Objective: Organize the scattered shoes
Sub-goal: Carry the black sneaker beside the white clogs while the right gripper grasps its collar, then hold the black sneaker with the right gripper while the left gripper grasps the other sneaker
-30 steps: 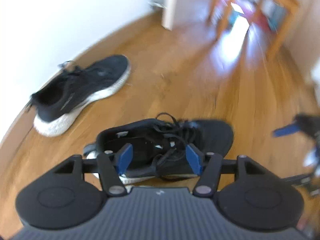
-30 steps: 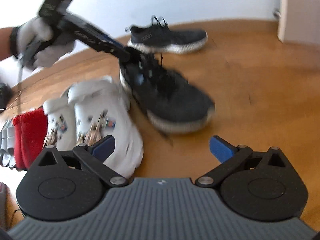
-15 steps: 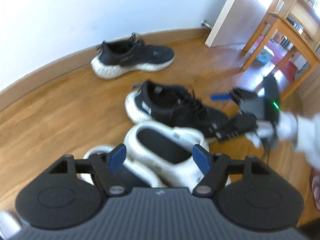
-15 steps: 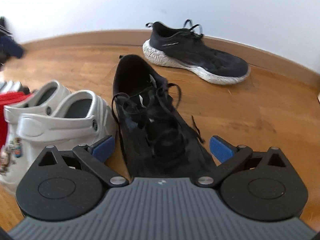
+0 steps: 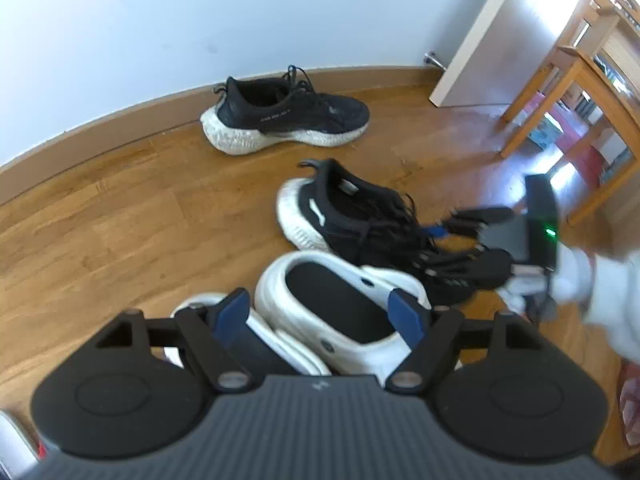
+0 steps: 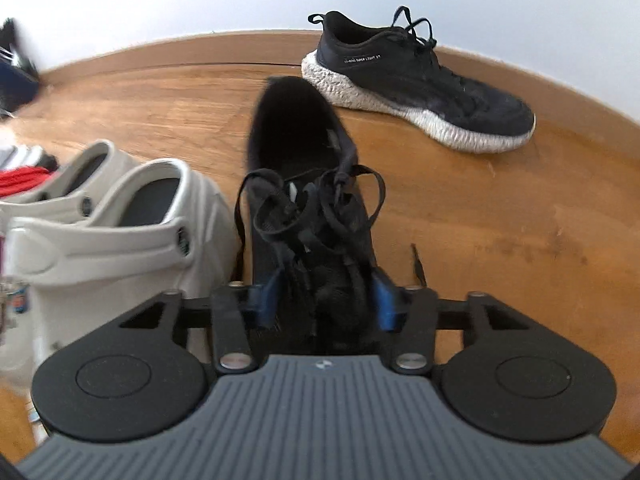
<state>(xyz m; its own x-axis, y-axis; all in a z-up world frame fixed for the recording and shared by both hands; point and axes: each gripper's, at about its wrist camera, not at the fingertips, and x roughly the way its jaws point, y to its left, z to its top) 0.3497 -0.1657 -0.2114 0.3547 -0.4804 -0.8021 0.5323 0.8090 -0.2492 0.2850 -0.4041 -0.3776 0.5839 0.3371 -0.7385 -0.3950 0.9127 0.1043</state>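
Two grippers over wooden floor (image 5: 120,216), right gripper (image 6: 326,300) just closing, clamped on near black sneaker (image 6: 304,184) beside white clogs (image 6: 120,232), left gripper (image 5: 320,312) just widening, empty above clogs, second black sneaker (image 6: 416,84) by wall.

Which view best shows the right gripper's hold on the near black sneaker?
The right wrist view: the right gripper has just been closing, its blue pads pressing both sides of the near black sneaker at the toe. The left wrist view shows that gripper blurred, from the side, contact unclear.
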